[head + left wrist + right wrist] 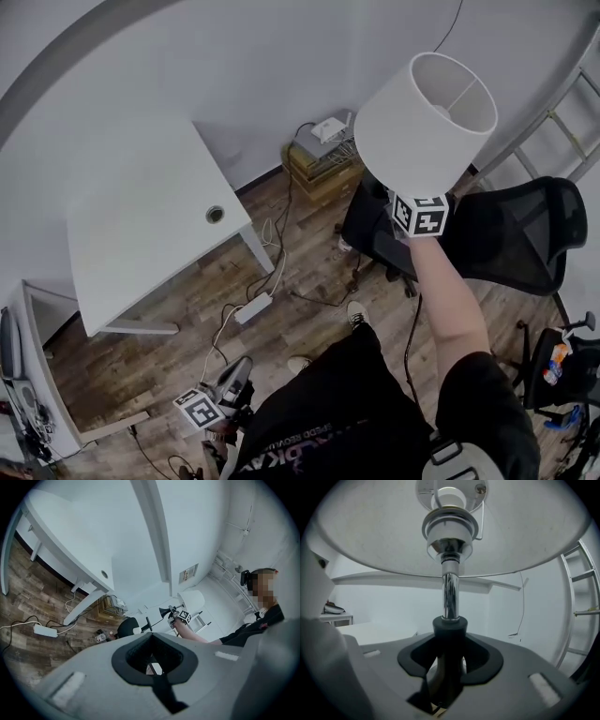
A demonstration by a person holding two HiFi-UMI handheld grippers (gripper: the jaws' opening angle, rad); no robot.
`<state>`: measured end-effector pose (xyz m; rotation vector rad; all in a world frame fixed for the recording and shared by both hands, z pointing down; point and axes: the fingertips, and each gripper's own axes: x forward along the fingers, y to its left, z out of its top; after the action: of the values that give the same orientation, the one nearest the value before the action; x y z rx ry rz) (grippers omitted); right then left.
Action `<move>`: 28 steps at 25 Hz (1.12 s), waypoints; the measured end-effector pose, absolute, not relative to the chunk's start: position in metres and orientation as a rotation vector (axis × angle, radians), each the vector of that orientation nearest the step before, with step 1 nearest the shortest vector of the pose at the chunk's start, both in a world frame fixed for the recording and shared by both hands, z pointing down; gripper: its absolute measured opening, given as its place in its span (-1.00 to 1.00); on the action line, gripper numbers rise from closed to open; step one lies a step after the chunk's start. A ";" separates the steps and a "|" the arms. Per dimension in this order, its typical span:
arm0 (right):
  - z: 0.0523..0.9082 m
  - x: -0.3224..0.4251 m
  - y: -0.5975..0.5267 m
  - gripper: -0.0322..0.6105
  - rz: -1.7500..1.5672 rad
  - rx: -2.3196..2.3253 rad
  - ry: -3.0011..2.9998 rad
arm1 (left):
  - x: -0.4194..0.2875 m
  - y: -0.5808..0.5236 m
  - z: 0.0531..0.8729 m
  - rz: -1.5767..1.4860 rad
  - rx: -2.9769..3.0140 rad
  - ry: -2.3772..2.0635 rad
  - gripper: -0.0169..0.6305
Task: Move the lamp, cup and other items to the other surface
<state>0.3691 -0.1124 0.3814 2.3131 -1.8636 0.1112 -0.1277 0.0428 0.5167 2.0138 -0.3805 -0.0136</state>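
Note:
A lamp with a white shade [427,122] is held up in the air at the upper right of the head view. My right gripper [447,663] is shut on its black base, and the chrome stem [450,595] rises straight from the jaws to the shade above. In the head view only the right gripper's marker cube [419,214] shows under the shade. The left gripper view shows the lamp [192,601] far off, held at arm's length. My left gripper [232,380] hangs low beside the person's leg with nothing seen in it. Its jaws are not clear.
A white table [141,216] with a cable hole [215,215] stands at the left. A black office chair [525,234] is below the lamp. A stack of boxes [323,159] sits by the wall. A power strip [253,307] and cables lie on the wood floor. A ladder [562,122] leans at the right.

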 end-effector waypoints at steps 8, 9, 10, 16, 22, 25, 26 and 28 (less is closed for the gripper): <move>0.374 0.430 -0.083 -0.43 0.111 2.399 -1.805 | -0.066 0.048 0.522 0.036 2.005 -0.290 -0.97; 0.374 0.438 -0.080 -0.43 0.113 2.407 -1.801 | -0.058 0.049 0.523 0.044 2.004 -0.285 -0.97; 0.375 0.446 -0.078 -0.43 0.116 2.414 -1.798 | -0.050 0.049 0.523 0.052 2.004 -0.280 -0.97; 0.389 0.498 -0.076 -0.43 0.164 2.460 -1.783 | 0.000 0.049 0.521 0.084 2.004 -0.271 -0.97; 0.408 0.568 -0.081 -0.43 0.180 2.538 -1.731 | 0.054 0.047 0.523 0.110 1.981 -0.303 -0.97; 0.418 0.602 -0.077 -0.43 0.176 2.577 -1.692 | 0.077 0.046 0.526 0.112 1.949 -0.319 -0.96; 0.424 0.614 -0.075 -0.43 0.185 2.591 -1.679 | 0.085 0.046 0.527 0.119 1.940 -0.322 -0.96; 0.440 0.637 -0.068 -0.43 0.218 2.619 -1.653 | 0.101 0.045 0.531 0.143 1.924 -0.326 -0.97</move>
<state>0.6365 -0.0683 0.4396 2.6194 -1.6530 0.2182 0.1010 0.0451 0.5312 1.9237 -0.3263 0.1426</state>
